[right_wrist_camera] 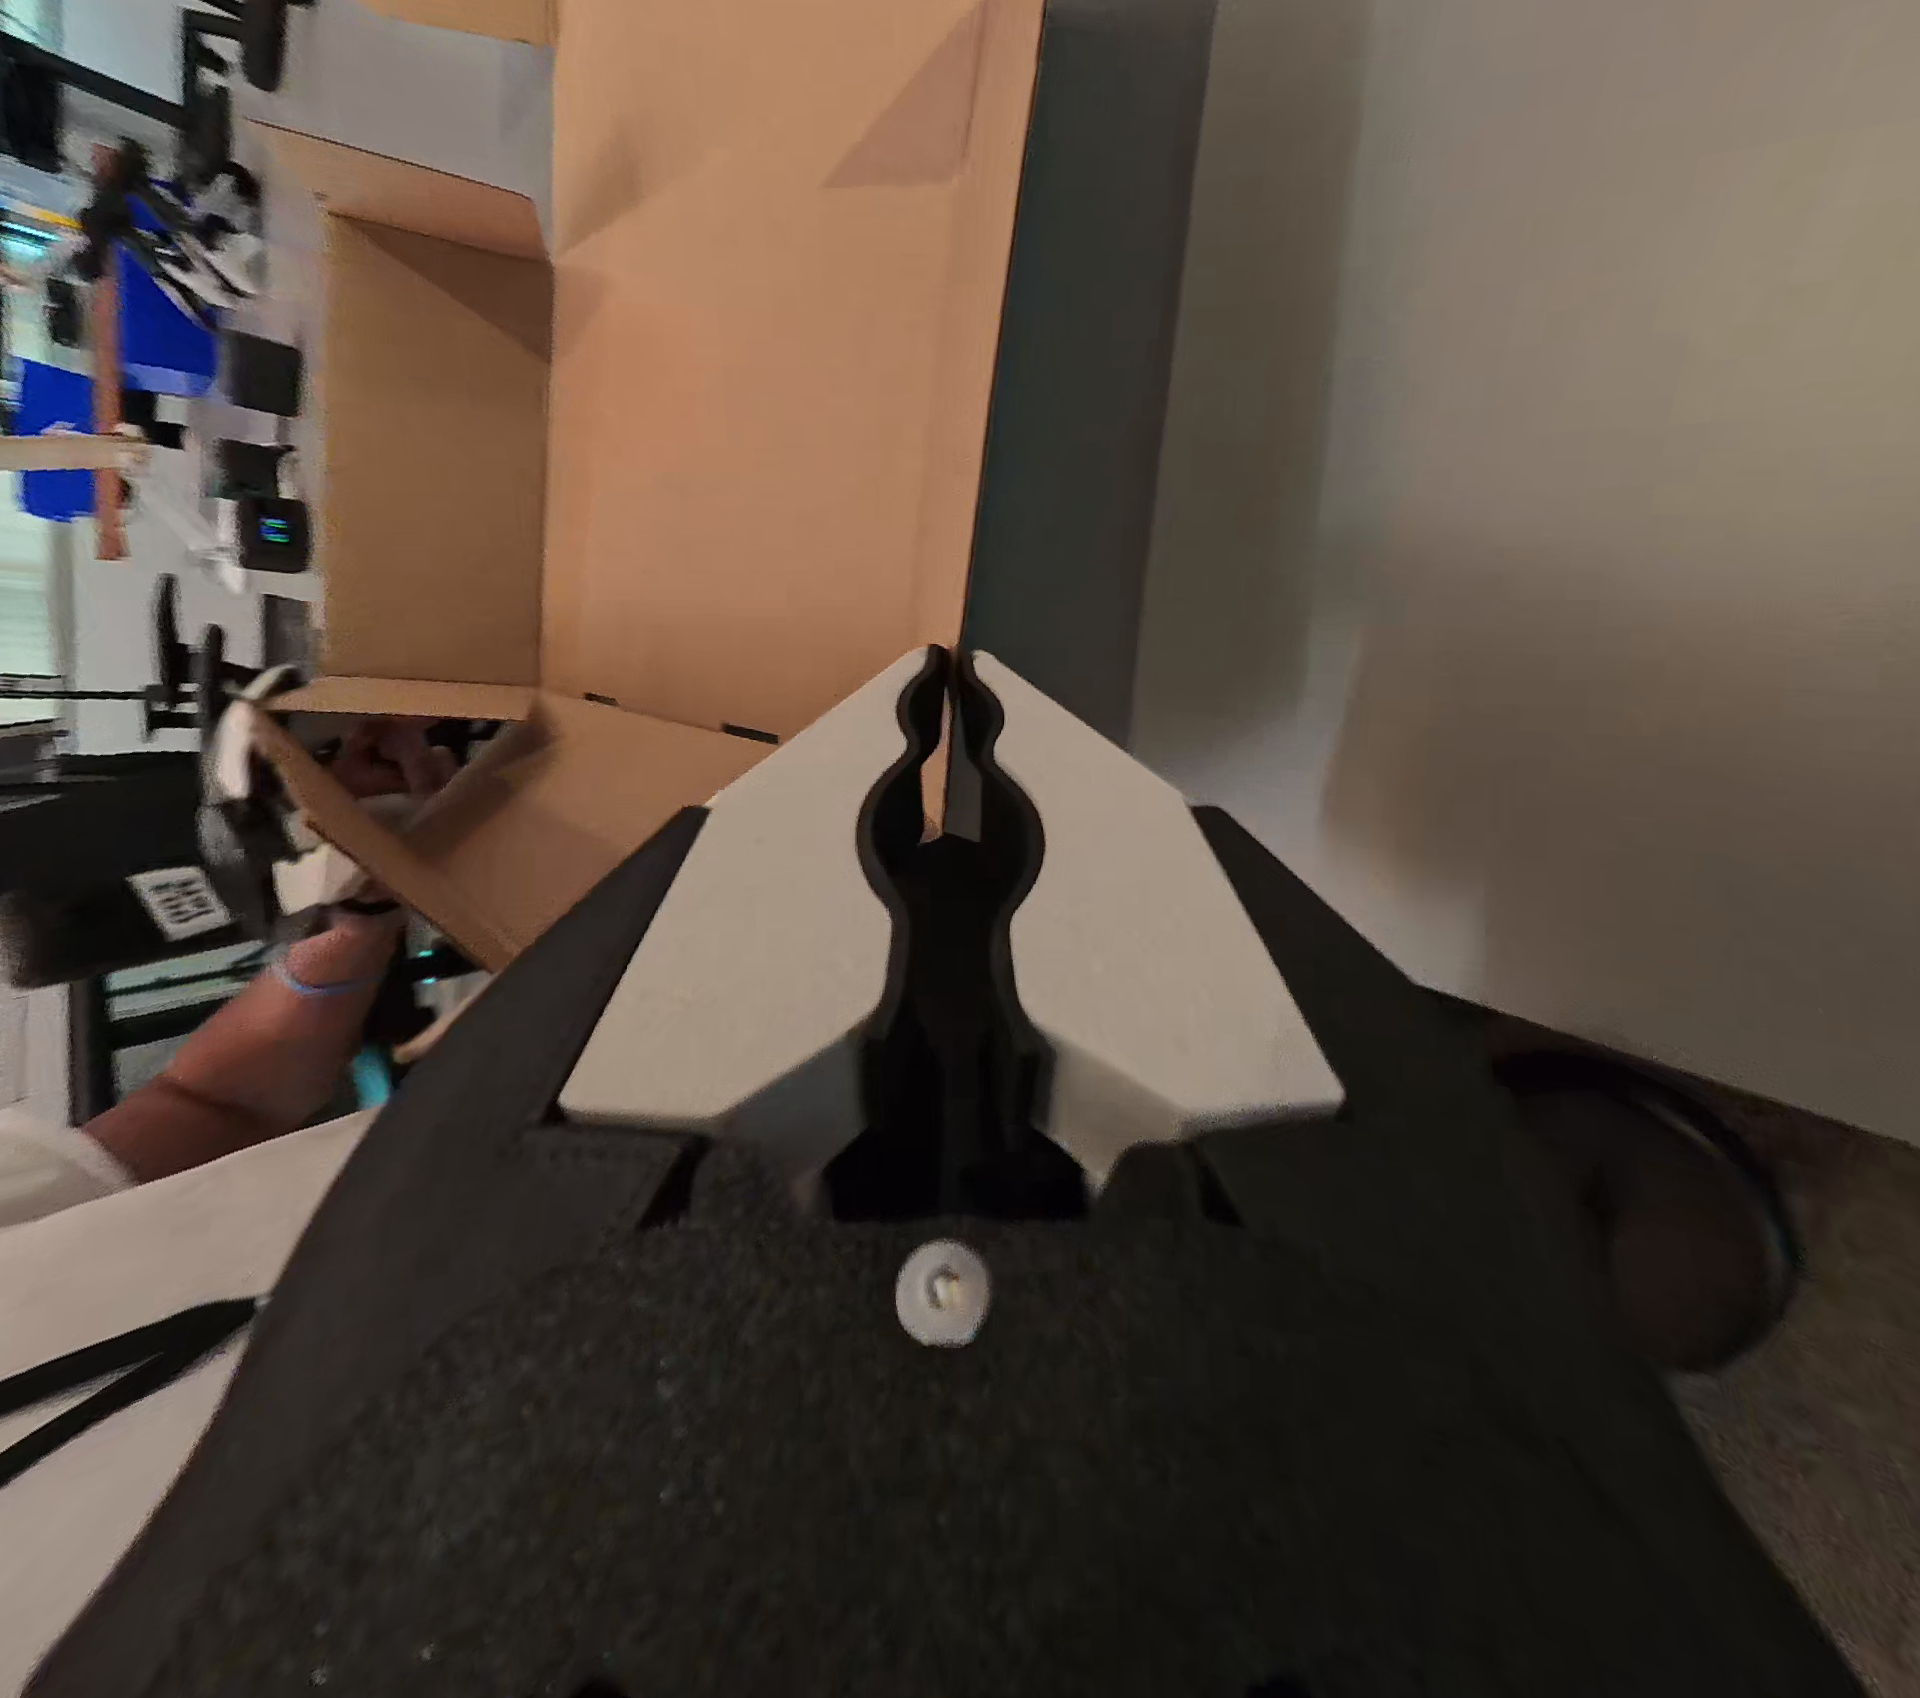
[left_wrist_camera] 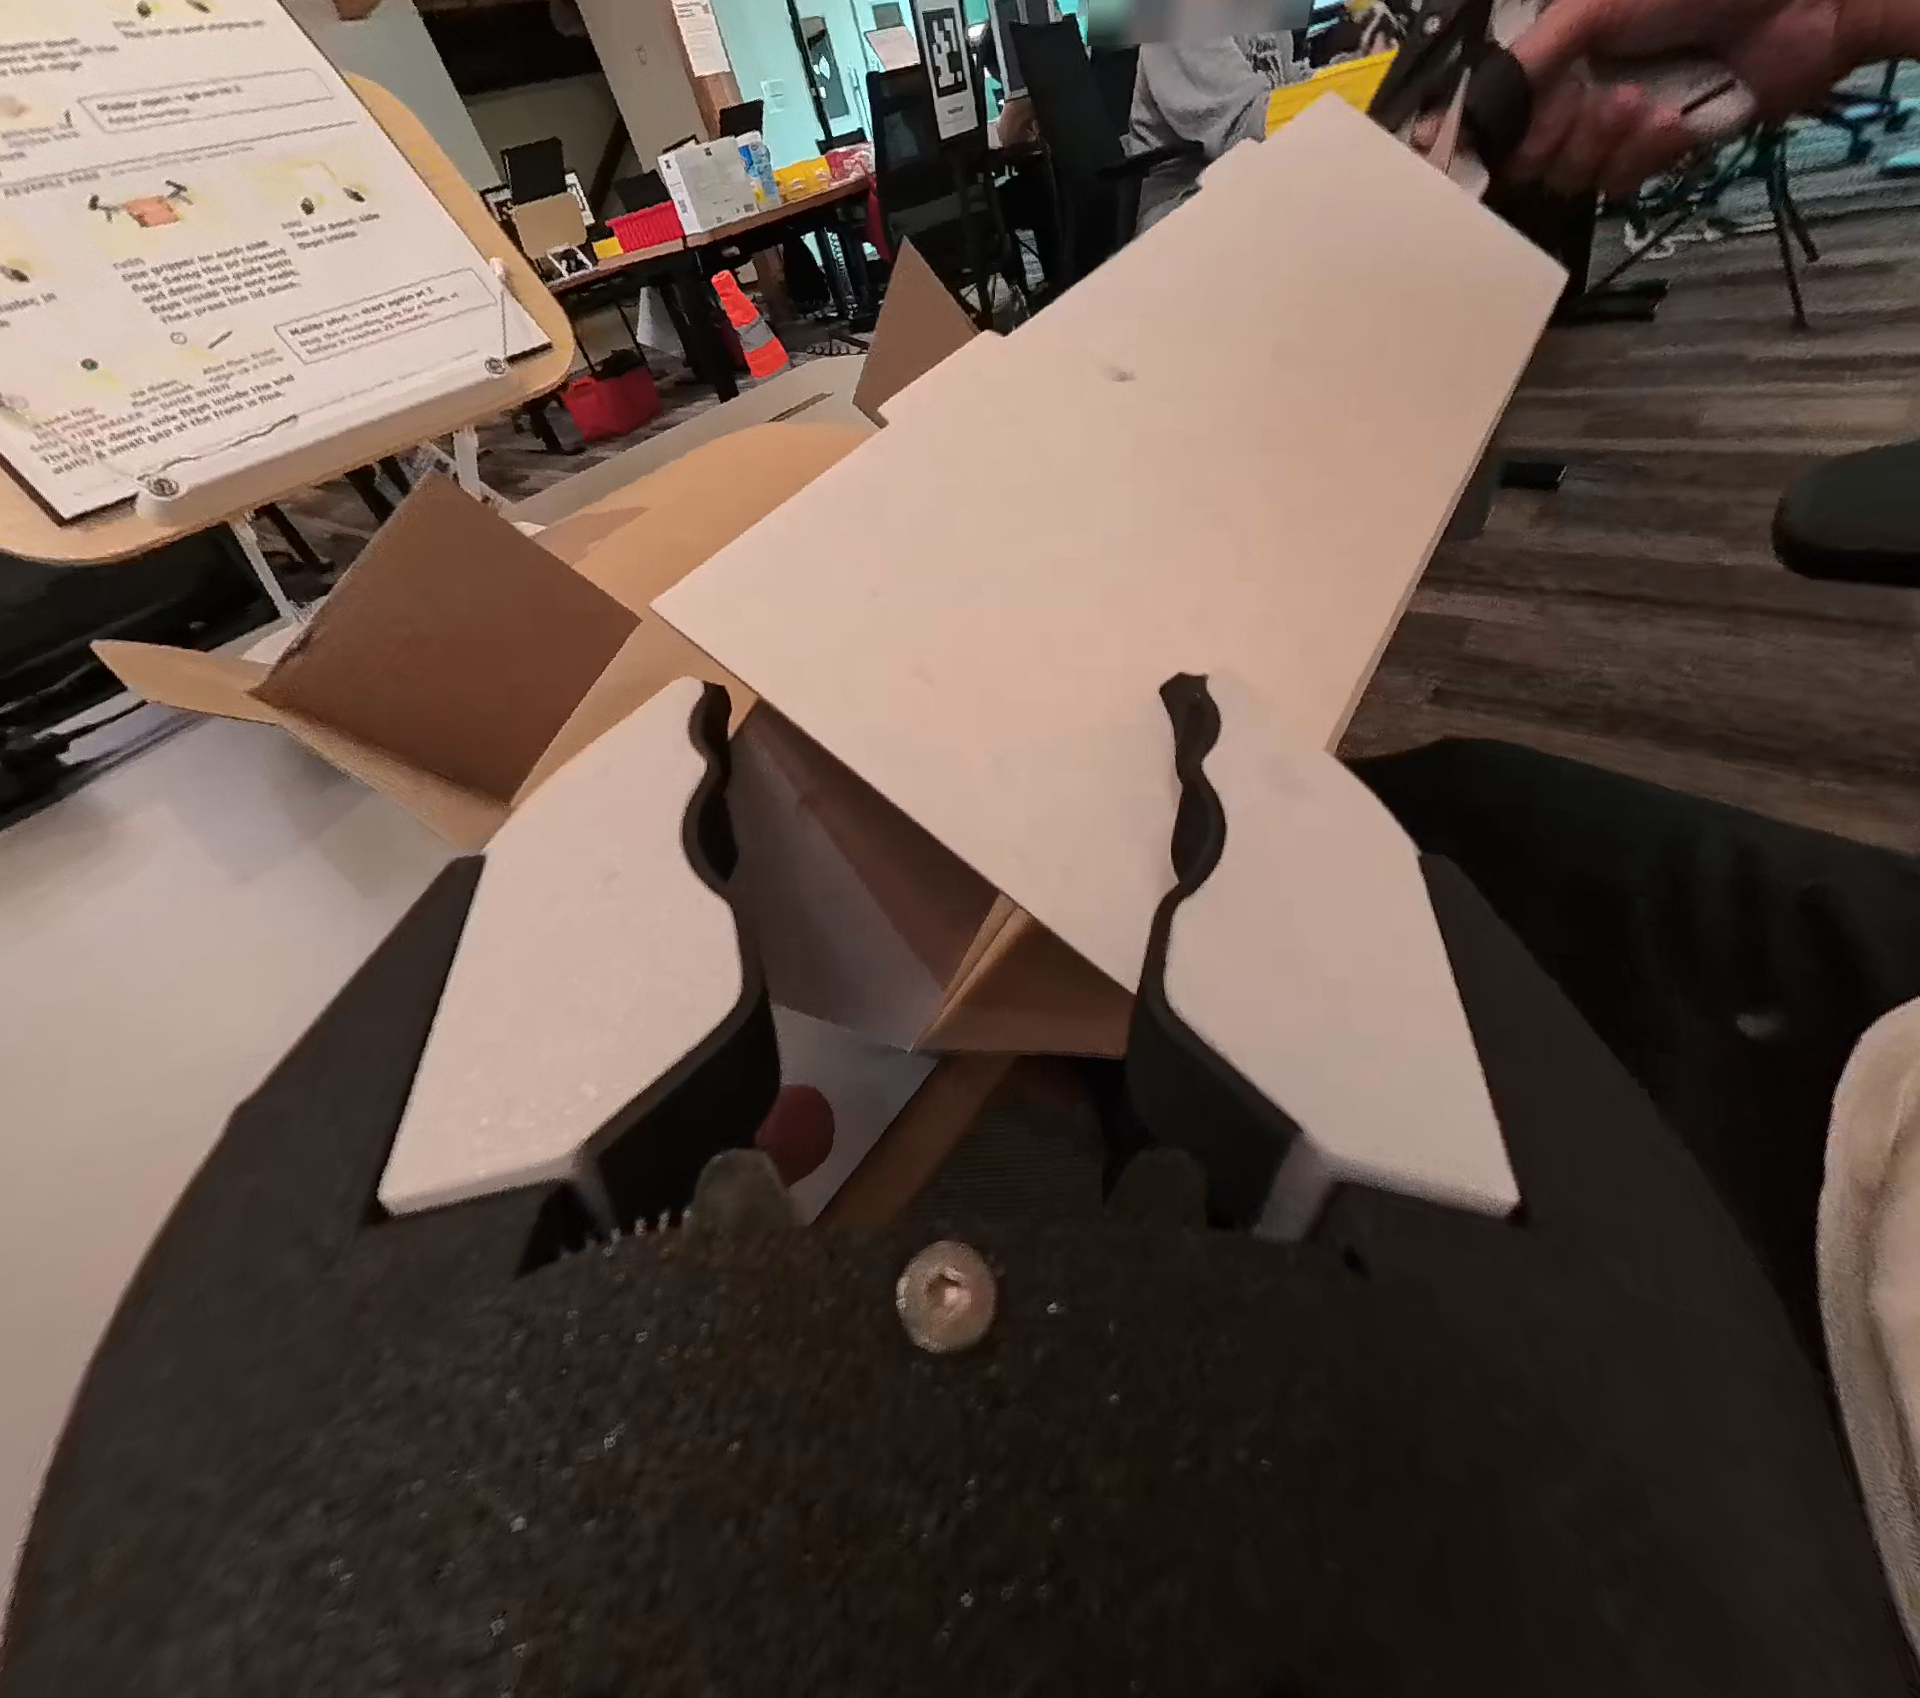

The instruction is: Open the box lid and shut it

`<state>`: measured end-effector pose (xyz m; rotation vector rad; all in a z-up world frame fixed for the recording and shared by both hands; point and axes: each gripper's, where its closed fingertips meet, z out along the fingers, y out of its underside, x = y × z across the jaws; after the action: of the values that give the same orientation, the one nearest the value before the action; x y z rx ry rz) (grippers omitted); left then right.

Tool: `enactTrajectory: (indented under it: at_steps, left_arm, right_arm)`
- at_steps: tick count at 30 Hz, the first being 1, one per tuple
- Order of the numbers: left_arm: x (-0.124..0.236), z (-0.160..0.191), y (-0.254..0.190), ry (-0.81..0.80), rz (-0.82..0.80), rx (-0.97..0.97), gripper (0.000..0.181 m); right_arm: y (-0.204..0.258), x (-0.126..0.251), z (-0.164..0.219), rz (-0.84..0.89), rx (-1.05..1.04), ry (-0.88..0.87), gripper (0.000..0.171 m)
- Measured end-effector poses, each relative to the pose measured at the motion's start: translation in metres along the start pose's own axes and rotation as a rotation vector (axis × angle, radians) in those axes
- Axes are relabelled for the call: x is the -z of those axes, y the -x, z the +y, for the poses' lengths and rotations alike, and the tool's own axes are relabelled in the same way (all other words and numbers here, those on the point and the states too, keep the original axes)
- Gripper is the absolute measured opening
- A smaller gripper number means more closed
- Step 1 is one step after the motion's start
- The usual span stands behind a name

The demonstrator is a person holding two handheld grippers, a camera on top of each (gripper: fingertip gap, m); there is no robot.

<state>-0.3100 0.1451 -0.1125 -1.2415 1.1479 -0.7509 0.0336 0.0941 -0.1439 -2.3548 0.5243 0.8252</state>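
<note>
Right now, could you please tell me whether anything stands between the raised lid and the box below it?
Yes: the open left gripper. Its fingers straddle the lid's near corner, just above the box's front edge, so it would likely block closing. The right gripper pinches the lid's far edge.

One cardboard box point(left_wrist_camera: 582, 609) with one raised lid point(left_wrist_camera: 1091, 505), two claws, left claw point(left_wrist_camera: 951, 775) and right claw point(right_wrist_camera: 951, 744), one instruction board point(left_wrist_camera: 208, 173), one tabletop point(left_wrist_camera: 156, 973).
</note>
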Motion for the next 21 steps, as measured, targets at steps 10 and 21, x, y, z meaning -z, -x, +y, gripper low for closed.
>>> enactTrajectory:
  at_steps: [10, 21]
  left_arm:
    - [0.005, 0.002, -0.010, 0.009, 0.011, -0.152, 0.086]
    - [0.006, 0.001, -0.009, -0.005, 0.015, -0.142, 0.072]
  right_arm:
    - [-0.009, -0.002, 0.003, 0.217, 0.044, 0.071, 0.003]
    - [-0.002, -0.003, 0.011, 0.043, 0.001, -0.030, 0.002]
